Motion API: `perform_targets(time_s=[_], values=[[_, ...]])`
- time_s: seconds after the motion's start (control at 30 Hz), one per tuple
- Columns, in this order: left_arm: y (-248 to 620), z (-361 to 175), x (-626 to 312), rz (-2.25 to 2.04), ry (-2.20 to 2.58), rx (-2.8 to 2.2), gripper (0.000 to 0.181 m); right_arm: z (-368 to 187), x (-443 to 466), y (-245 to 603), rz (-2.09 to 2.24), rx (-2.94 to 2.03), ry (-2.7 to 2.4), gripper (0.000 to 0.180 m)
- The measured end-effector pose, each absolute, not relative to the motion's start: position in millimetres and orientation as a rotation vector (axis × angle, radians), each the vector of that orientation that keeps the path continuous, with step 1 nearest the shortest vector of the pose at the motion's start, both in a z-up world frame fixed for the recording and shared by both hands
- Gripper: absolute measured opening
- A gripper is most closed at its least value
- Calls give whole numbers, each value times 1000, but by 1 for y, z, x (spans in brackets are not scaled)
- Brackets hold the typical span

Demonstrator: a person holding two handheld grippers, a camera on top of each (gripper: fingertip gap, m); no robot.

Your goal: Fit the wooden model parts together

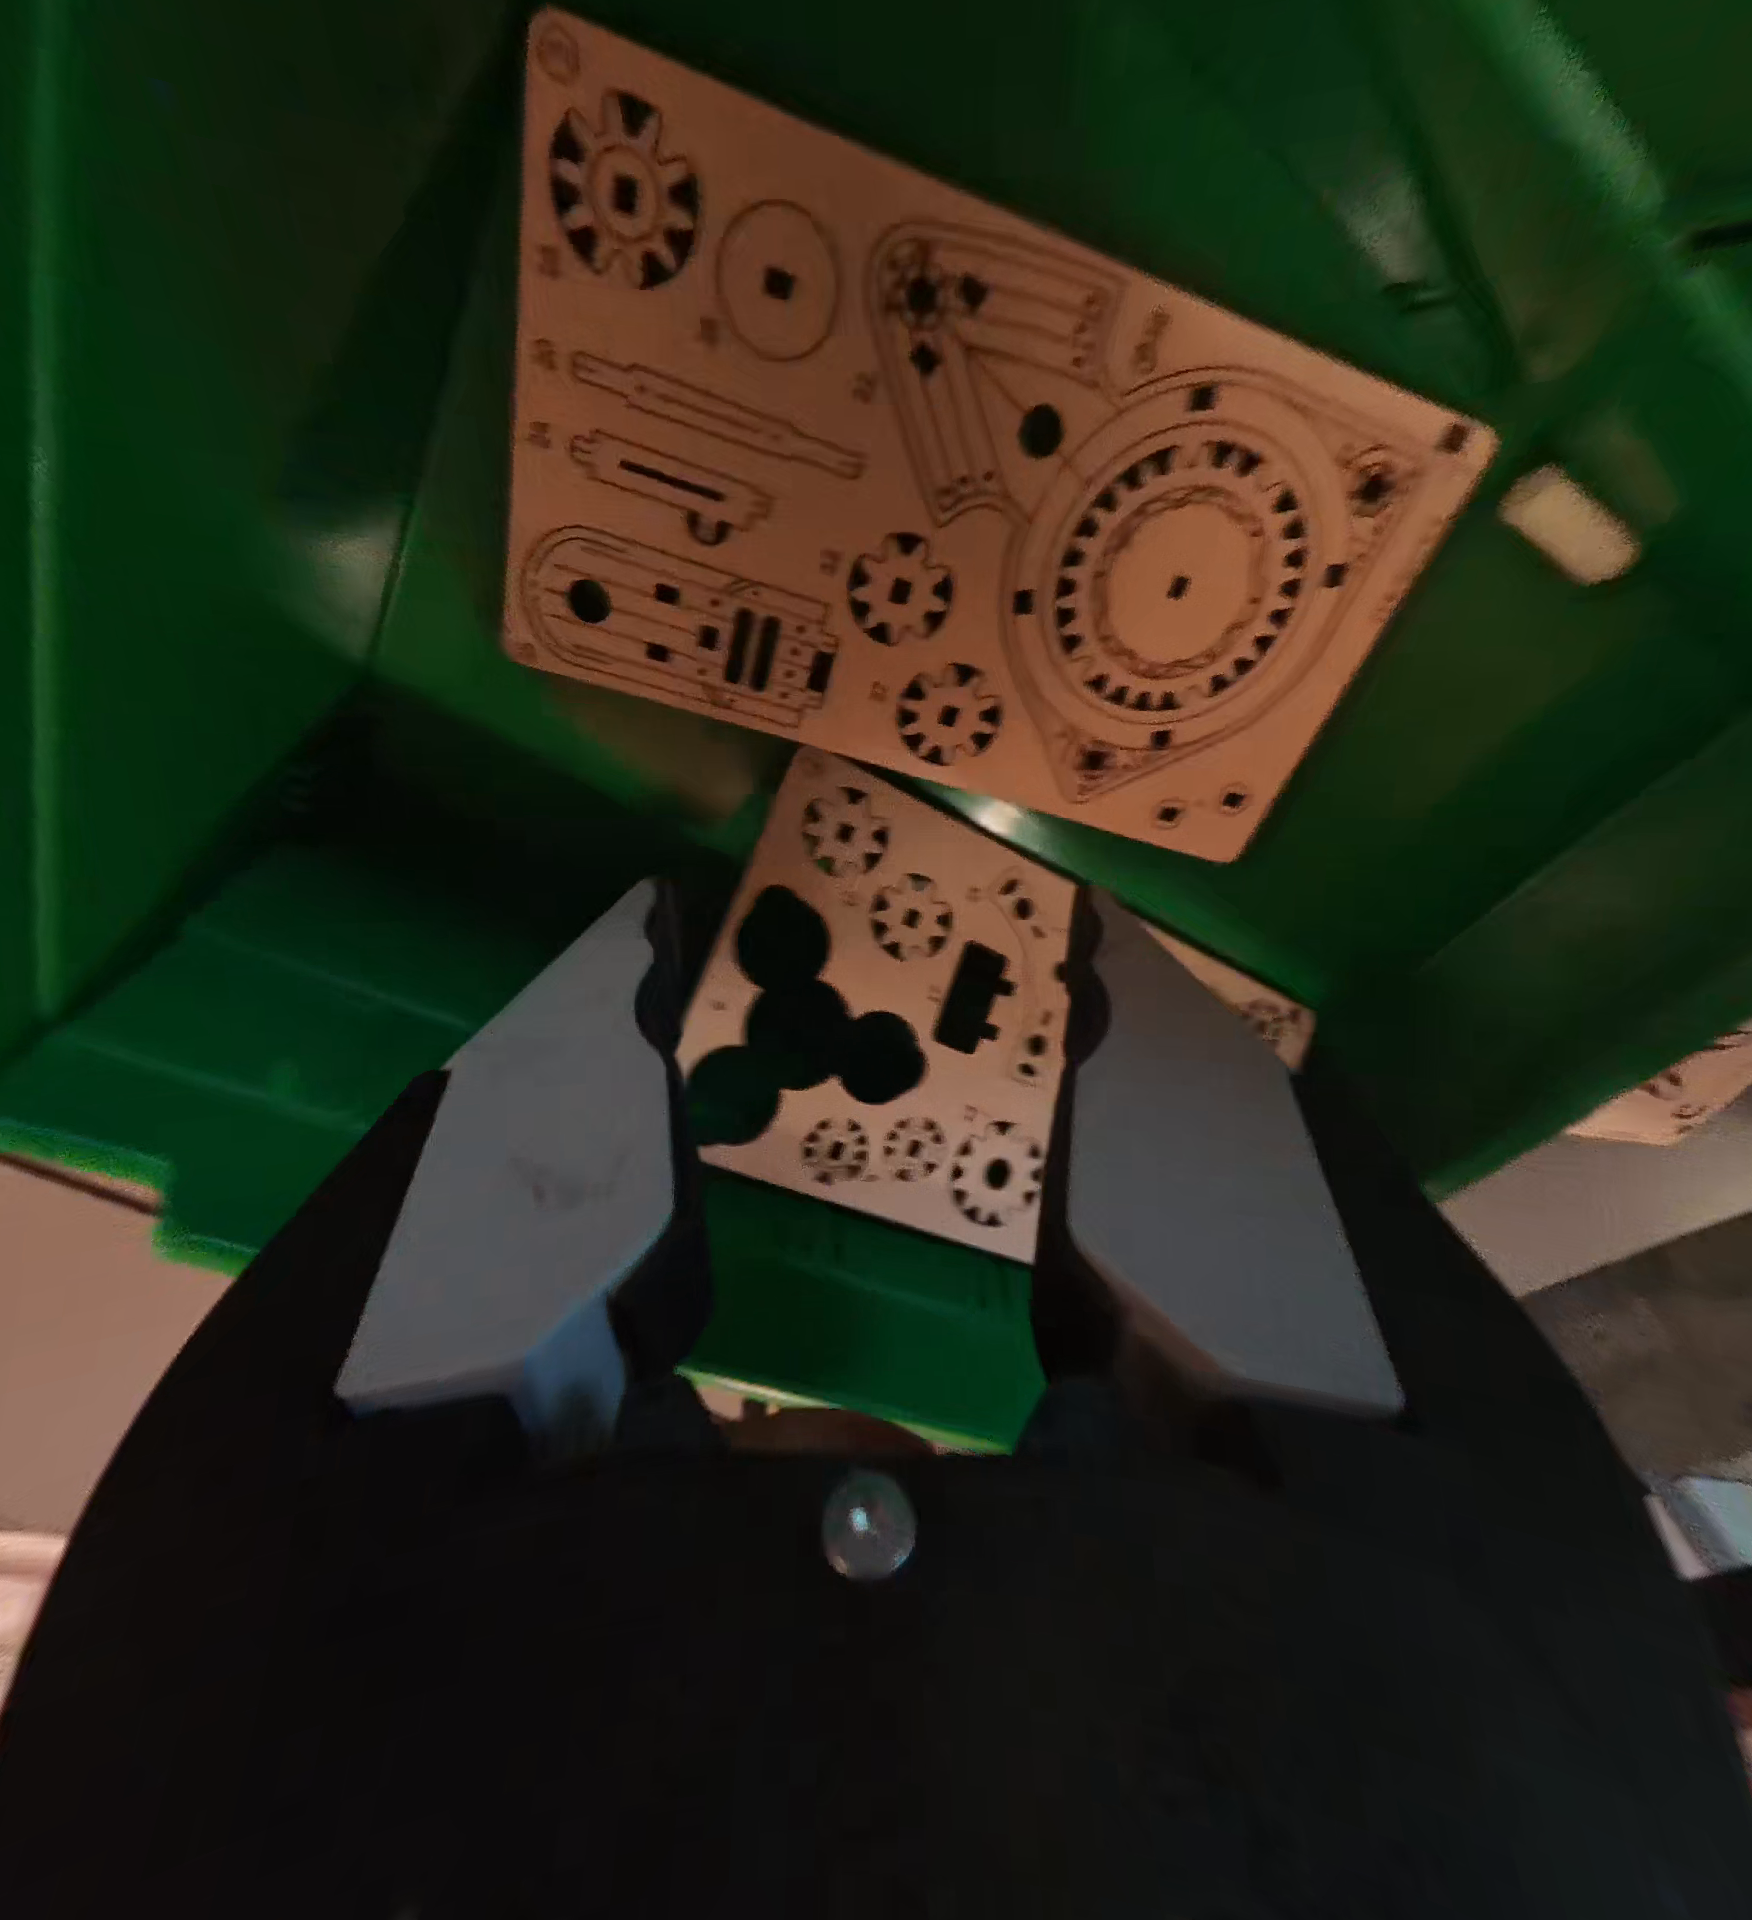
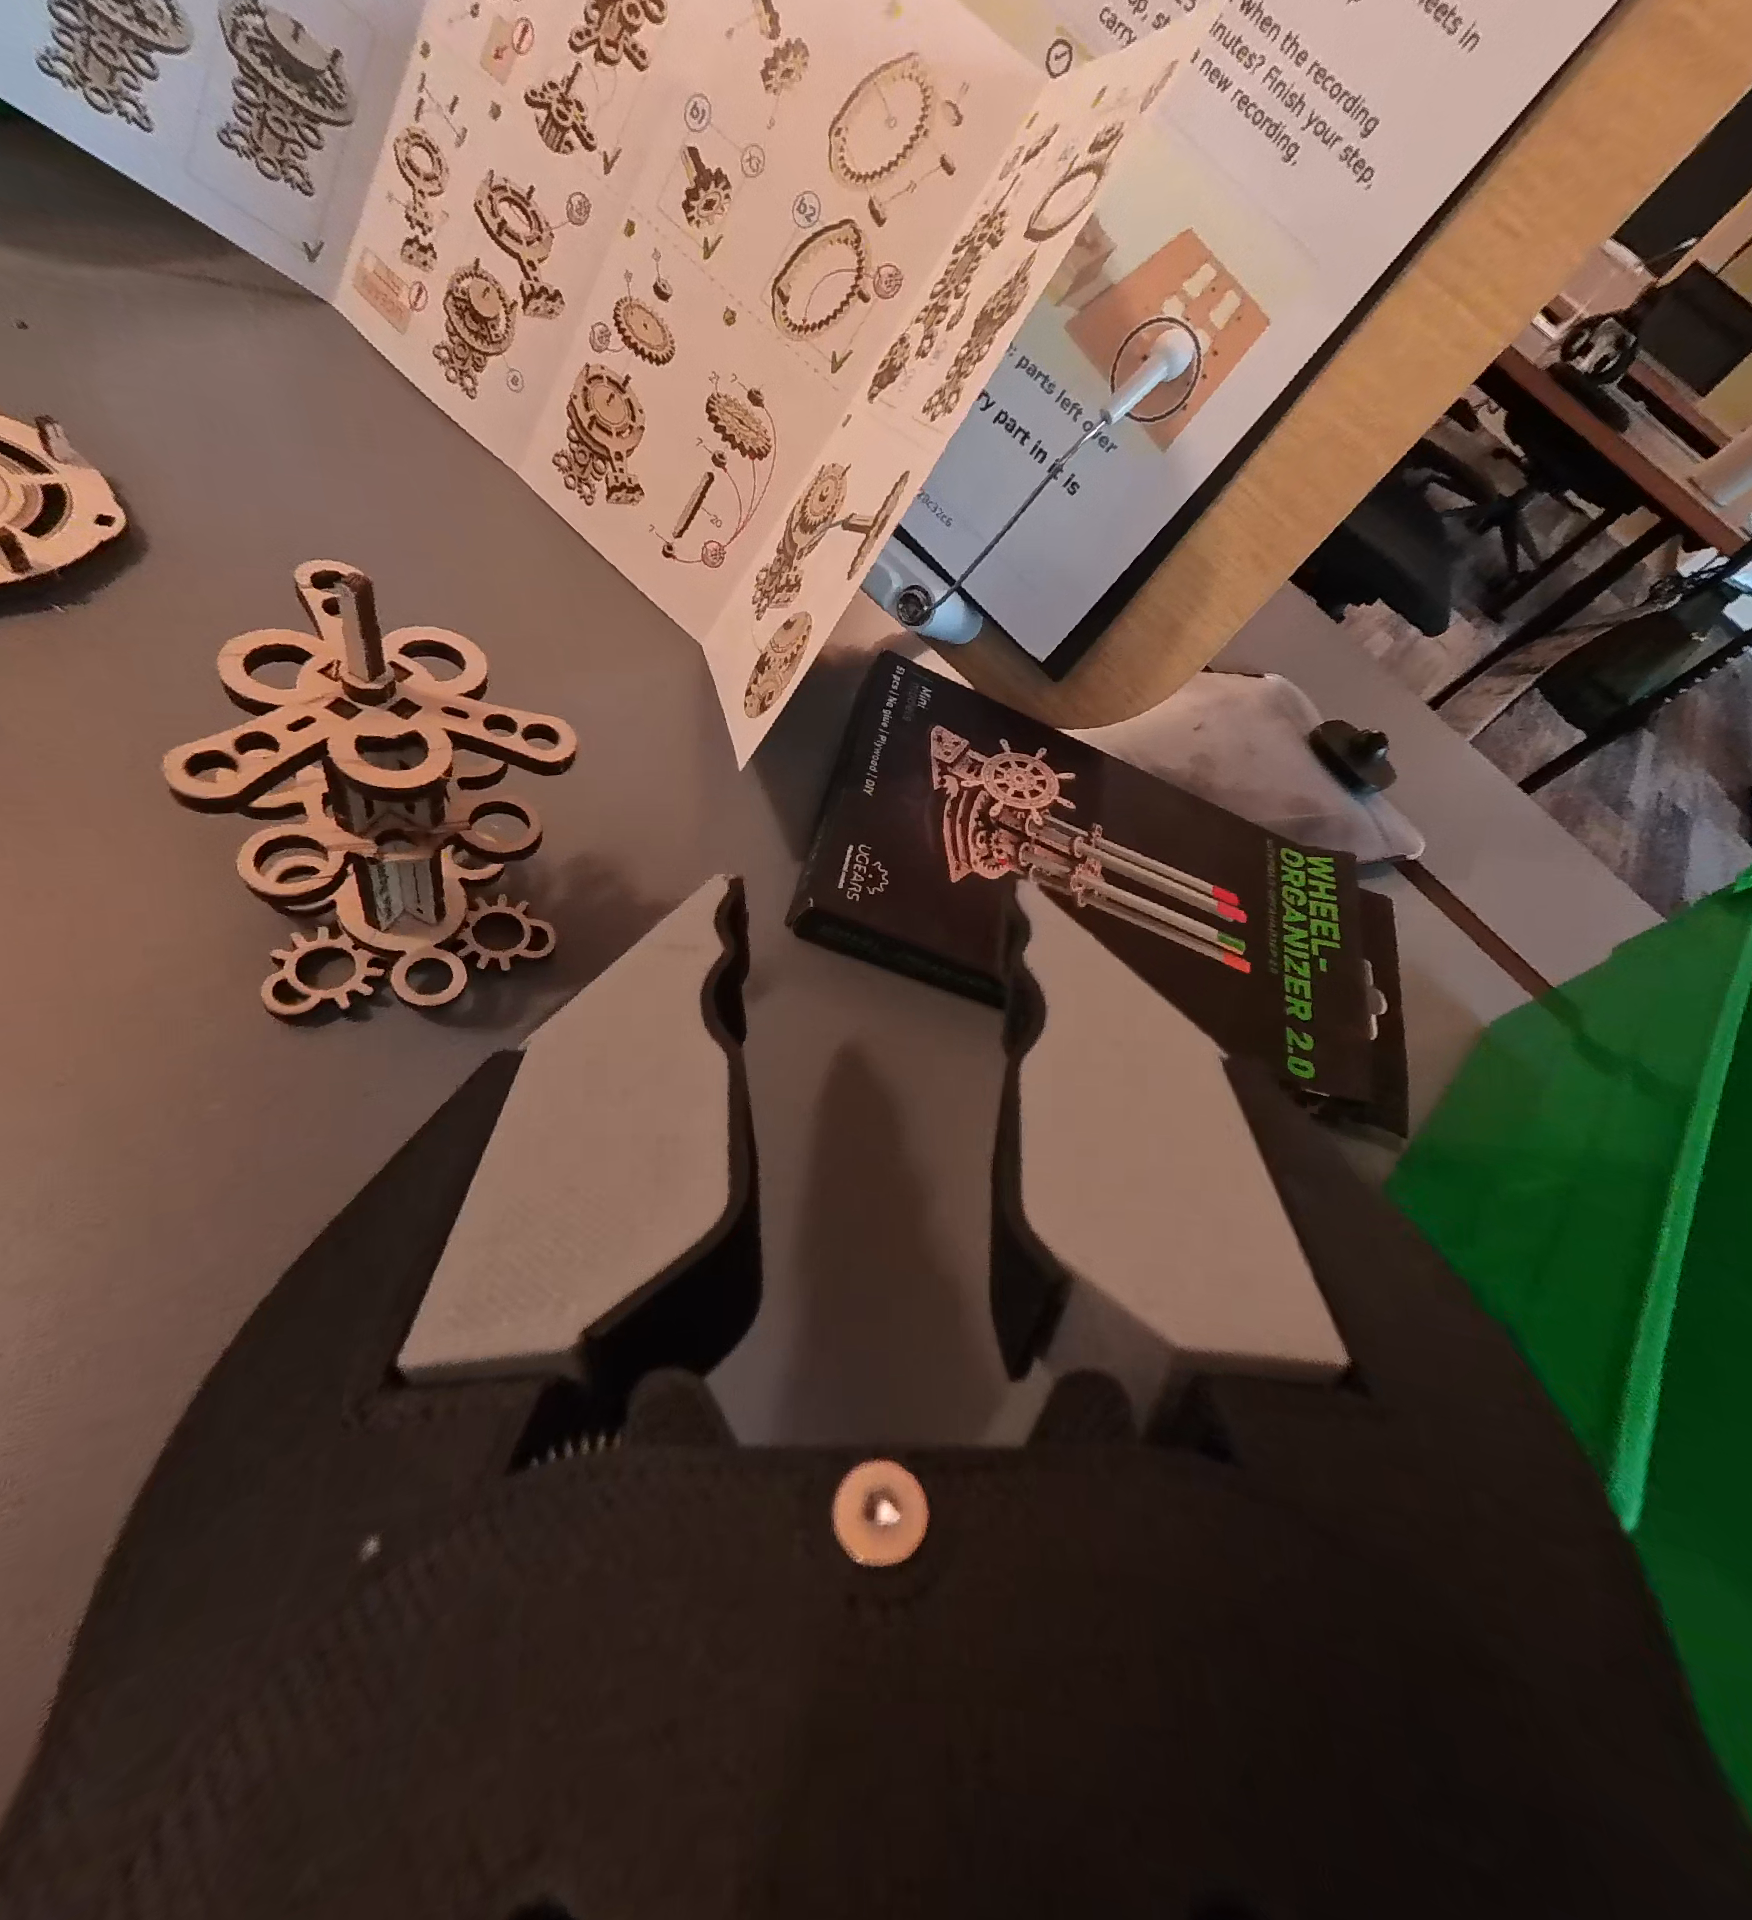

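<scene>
Left gripper (image 1: pixel 872 987), jaws wide, reaches into green bin (image 1: pixel 228 520) toward punched plywood parts sheet (image 1: pixel 882 1039); right gripper (image 2: pixel 877 966), likewise wide and empty, waits beside partly assembled wooden spindle (image 2: pixel 373 790)—fetching step, next closing on sheet's edge.

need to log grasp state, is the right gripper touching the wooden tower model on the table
Apart. The right wrist view shows the open right gripper with bare grey table between it and the wooden tower model.

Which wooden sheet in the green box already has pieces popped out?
The smaller sheet between the left claw tips: it has big clover-shaped holes. The larger sheet above it looks nearly whole.
</scene>
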State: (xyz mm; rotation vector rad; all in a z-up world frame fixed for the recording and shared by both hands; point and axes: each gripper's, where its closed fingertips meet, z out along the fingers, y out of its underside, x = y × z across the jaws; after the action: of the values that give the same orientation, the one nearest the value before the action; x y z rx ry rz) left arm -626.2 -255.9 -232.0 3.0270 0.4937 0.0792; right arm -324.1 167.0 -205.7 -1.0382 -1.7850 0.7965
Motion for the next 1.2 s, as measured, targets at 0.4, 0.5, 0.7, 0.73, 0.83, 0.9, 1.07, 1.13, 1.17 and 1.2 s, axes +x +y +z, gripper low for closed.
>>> perform_targets(time_s=[0.4,0.5,0.7,0.73,0.83,0.9,1.07,1.13,1.17,1.2], values=[[-283,-262,-614,465,444,2681,59,-213,-323,149,832,-1002,-1856,45],[-282,-255,-605,525,444,2647,38,-209,-322,151,838,-1000,-1842,44],[-250,-179,-568,544,296,2966,9,-193,-318,151,872,-976,-1802,42],[-248,-161,-556,546,258,3018,5,-190,-316,148,881,-961,-1799,40],[-252,-117,-532,335,136,3175,1,-175,-310,139,925,-898,-1774,40],[-258,-92,-509,202,67,3271,0,-165,-303,129,978,-851,-1766,42],[-240,-31,-431,-125,-157,3658,0,-143,-274,74,1256,-704,-1847,42],[-219,-14,-392,-126,-161,3809,1,-131,-258,38,1387,-638,-1899,40],[-207,-9,-374,-82,-70,3867,0,-123,-251,19,1433,-603,-1919,41],[-193,-9,-356,17,42,3913,0,-117,-246,1,1464,-568,-1940,44]])
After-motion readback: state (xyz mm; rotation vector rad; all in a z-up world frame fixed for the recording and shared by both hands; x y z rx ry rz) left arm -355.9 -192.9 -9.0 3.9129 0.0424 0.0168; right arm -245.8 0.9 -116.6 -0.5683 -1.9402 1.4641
